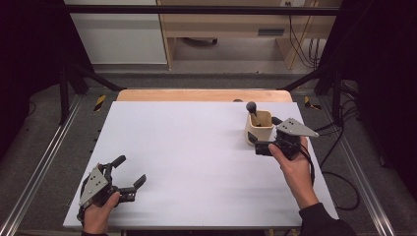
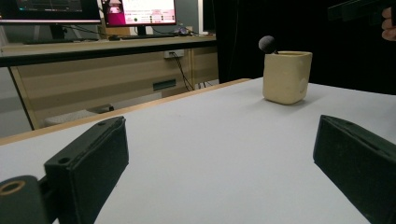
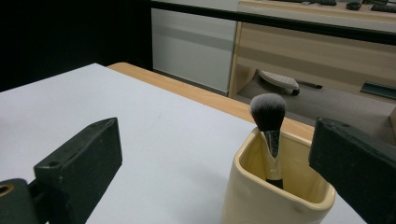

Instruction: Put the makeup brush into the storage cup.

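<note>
A cream cup [image 1: 260, 129] stands at the right rear of the white table [image 1: 196, 157], and a make-up brush [image 1: 252, 107] stands in it, bristles up. My right gripper [image 1: 265, 132] is open right at the cup. In the right gripper view the cup [image 3: 275, 191] and brush [image 3: 268, 112] sit between the wide jaws of the right gripper [image 3: 219, 156], nearer the right-hand one. My left gripper [image 1: 130, 170] rests open at the front left corner, holding nothing. From the left gripper [image 2: 219, 177], the cup [image 2: 286, 77] and brush [image 2: 267, 44] stand far off.
A wooden strip [image 1: 204, 95] borders the table's far edge. Black frame posts and metal rails [image 1: 34, 172] flank the table, and cables [image 1: 339, 182] lie on the floor at the right. Desks and monitors [image 2: 140, 11] stand beyond.
</note>
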Action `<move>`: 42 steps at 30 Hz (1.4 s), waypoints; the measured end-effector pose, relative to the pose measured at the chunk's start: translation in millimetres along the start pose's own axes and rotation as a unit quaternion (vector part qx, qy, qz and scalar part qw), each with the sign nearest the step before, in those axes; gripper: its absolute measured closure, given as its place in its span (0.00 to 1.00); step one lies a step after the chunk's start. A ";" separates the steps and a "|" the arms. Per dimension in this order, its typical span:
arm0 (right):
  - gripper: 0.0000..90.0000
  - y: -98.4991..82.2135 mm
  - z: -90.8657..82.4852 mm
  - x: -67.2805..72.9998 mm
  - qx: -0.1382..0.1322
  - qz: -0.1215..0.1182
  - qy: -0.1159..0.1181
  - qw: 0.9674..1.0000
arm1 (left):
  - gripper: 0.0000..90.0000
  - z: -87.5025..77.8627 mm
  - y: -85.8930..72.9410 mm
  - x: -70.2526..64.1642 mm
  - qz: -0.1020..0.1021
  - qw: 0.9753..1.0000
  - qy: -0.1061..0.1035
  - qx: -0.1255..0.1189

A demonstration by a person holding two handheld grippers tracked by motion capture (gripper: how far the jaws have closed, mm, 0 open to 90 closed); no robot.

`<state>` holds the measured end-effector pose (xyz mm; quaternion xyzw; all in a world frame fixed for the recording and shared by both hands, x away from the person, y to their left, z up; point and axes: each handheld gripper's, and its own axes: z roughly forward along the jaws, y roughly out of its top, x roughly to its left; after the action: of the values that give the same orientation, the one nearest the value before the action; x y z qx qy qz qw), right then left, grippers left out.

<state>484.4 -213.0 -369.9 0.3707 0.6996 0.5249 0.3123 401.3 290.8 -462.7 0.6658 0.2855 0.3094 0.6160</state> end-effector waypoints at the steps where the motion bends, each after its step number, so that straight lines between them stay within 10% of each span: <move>1: 0.03 0.2 -1.2 0.0 0.000 0.001 0.000 1.000 | 0.03 0.0 0.0 0.0 0.000 1.000 0.000 0.000; 42: 0.03 -19.9 -47.9 -10.7 0.012 0.008 -0.022 1.000 | 0.03 -0.3 0.3 -1.4 0.004 1.000 0.000 0.001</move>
<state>446.7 -249.6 -376.4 0.3914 0.6956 0.5113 0.3186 400.1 289.9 -462.4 0.6675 0.2837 0.3114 0.6140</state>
